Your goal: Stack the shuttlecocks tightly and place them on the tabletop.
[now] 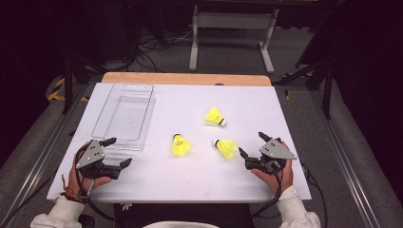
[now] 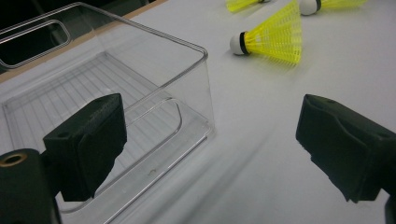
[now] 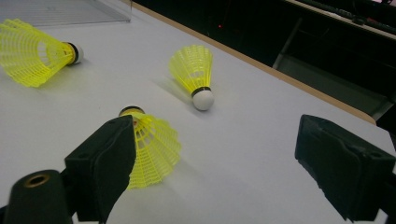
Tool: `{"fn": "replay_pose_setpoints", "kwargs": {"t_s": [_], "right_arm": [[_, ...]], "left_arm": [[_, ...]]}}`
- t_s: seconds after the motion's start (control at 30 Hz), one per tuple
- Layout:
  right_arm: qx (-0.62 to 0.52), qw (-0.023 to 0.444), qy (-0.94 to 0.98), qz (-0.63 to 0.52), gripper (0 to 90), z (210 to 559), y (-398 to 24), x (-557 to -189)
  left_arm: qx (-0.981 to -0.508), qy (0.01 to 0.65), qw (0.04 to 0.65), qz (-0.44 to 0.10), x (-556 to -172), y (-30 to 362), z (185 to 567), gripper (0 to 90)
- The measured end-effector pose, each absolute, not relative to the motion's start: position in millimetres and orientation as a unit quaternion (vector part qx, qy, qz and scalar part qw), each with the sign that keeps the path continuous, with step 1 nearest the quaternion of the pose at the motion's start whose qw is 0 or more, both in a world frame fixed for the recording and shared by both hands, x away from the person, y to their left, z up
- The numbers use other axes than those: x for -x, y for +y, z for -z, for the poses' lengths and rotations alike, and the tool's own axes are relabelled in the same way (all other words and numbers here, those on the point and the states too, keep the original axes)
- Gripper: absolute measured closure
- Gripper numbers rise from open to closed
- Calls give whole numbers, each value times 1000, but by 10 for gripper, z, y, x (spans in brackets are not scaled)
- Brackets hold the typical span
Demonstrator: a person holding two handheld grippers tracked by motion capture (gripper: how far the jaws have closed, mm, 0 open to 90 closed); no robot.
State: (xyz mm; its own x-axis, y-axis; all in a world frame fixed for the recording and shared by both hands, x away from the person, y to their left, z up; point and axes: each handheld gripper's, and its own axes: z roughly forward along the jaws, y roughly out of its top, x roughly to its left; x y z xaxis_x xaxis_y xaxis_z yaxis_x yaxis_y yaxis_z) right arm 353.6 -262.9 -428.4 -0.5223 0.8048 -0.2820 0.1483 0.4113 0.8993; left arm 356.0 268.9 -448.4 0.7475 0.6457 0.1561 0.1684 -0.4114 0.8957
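Left gripper (image 1: 116, 152), held at the table's near left corner: jaws spread wide, nothing between them, nothing touched; the clear plastic rectangular bin (image 1: 124, 115) lies just ahead. Right gripper (image 1: 252, 145), at the near right: jaws likewise wide apart and empty, the nearest yellow plastic shuttlecock with a white cork tip (image 1: 225, 147) lying just beside its left jaw. Two more yellow shuttlecocks (image 1: 180, 145) (image 1: 215, 116) rest on the white table (image 1: 285, 114).

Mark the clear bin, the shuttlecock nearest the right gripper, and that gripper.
clear plastic bin (image 1: 102, 107), high view, left wall.
nearest yellow shuttlecock (image 1: 227, 148), high view, mesh skirt.
right gripper (image 1: 252, 144), high view, between its jaw tips.
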Motion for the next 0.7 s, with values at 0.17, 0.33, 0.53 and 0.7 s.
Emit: {"fn": "replay_pose_setpoints", "kwargs": {"t_s": [0.17, 0.33, 0.53, 0.7], "right_arm": [[-319, 374, 753, -437, 130, 4282, -2631, -3536], [-321, 383, 752, -431, 131, 4250, -2609, -3533], [-321, 384, 752, -429, 133, 4243, -2594, -3513], [-330, 381, 753, -423, 140, 4253, -2604, -3531]], "left_arm": [[-802, 250, 483, -245, -3543, 2681, 4471, 104], [-799, 247, 488, -250, -3533, 2638, 4388, 130], [-798, 223, 508, -236, -3570, 2462, 4155, 152], [-827, 175, 484, -226, -3708, 1998, 3951, 219]]}}
